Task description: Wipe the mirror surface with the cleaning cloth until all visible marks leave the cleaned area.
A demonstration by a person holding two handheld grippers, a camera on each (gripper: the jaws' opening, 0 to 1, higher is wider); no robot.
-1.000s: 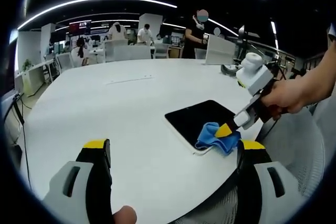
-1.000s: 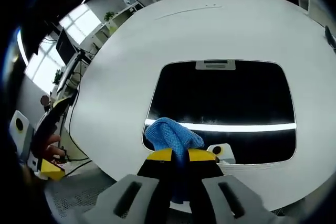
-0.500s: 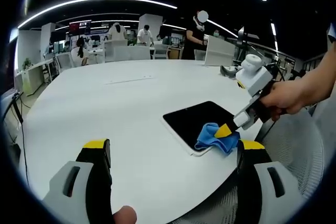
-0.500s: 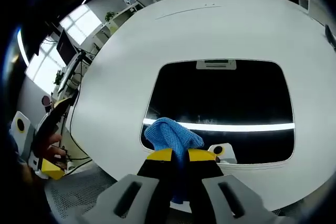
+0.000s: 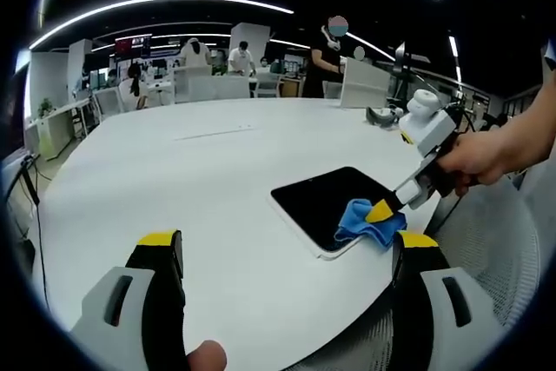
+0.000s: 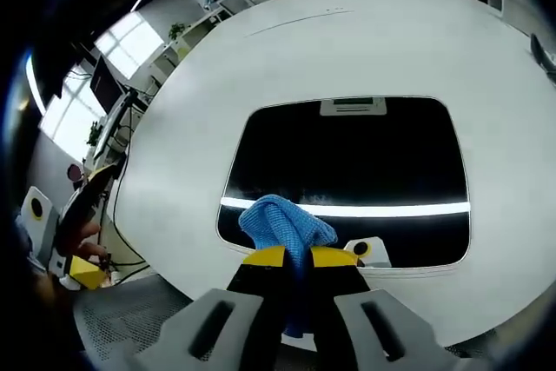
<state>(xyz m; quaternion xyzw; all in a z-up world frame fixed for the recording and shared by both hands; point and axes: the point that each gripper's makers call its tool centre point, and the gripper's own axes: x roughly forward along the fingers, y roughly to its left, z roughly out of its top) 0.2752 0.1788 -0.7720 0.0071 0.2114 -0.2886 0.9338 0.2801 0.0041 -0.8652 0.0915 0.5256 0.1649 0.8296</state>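
Right gripper [image 6: 291, 256] has its yellow-tipped jaws pinched tight on the cleaning cloth [image 6: 287, 225], a bunched blue wad that pokes up past the tips and presses onto the mirror [image 6: 347, 171]. And the cloth sits at the mirror's near edge, toward the corner closest to that gripper, with the rest of the dark glass stretching away beyond it. A bright bar of reflected ceiling light runs across the glass just past the cloth, and a small pale reflection sits beside the jaws. No marks can be made out on the dark surface at this size.

From the left gripper view, the same scene from the side: the right gripper [image 5: 383, 209] comes in held by a hand [image 5: 473, 159], its tips down on the cloth [image 5: 368, 221] at the mirror's [image 5: 330, 203] corner nearest the table edge. The mirror lies flat on the white table [image 5: 200, 180], close to that edge.

Left gripper [image 5: 287, 254] hangs well apart from the mirror, jaws spread wide, nothing between them. It appears small in the right gripper view [image 6: 78, 215], off beyond the table's rim, away from the mirror. People stand at desks far behind the table.
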